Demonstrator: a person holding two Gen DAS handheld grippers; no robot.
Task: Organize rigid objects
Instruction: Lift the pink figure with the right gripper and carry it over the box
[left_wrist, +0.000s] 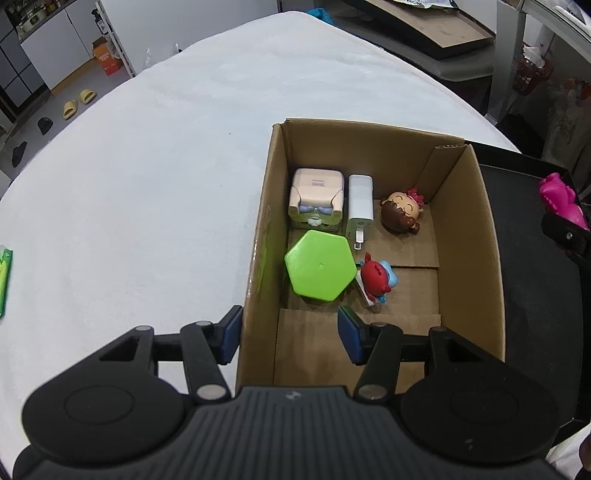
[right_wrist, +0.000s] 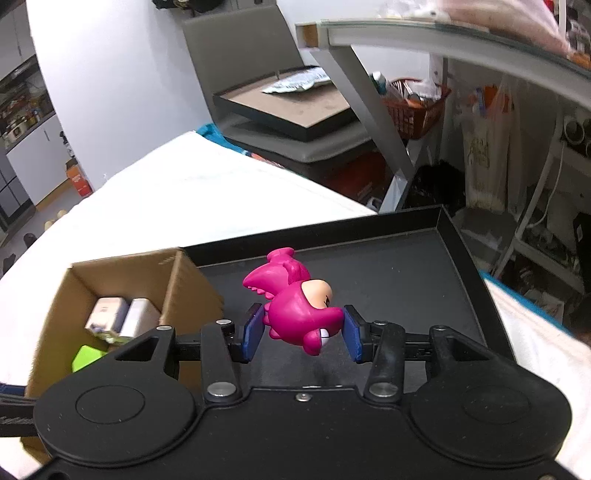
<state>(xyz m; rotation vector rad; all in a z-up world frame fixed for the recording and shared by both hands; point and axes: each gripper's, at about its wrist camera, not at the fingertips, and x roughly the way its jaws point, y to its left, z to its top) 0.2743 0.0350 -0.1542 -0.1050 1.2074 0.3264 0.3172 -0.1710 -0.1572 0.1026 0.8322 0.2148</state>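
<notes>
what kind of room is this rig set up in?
Looks like a lived-in home or small studio, not a lab: slippers on the floor by white cabinets, a cloth-covered table, and a cluttered glass desk with an orange basket under it.

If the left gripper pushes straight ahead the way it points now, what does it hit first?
Probably the cardboard box: the left gripper straddles its near left wall. Past that lies the green hexagonal lid; depth is unclear.
</notes>
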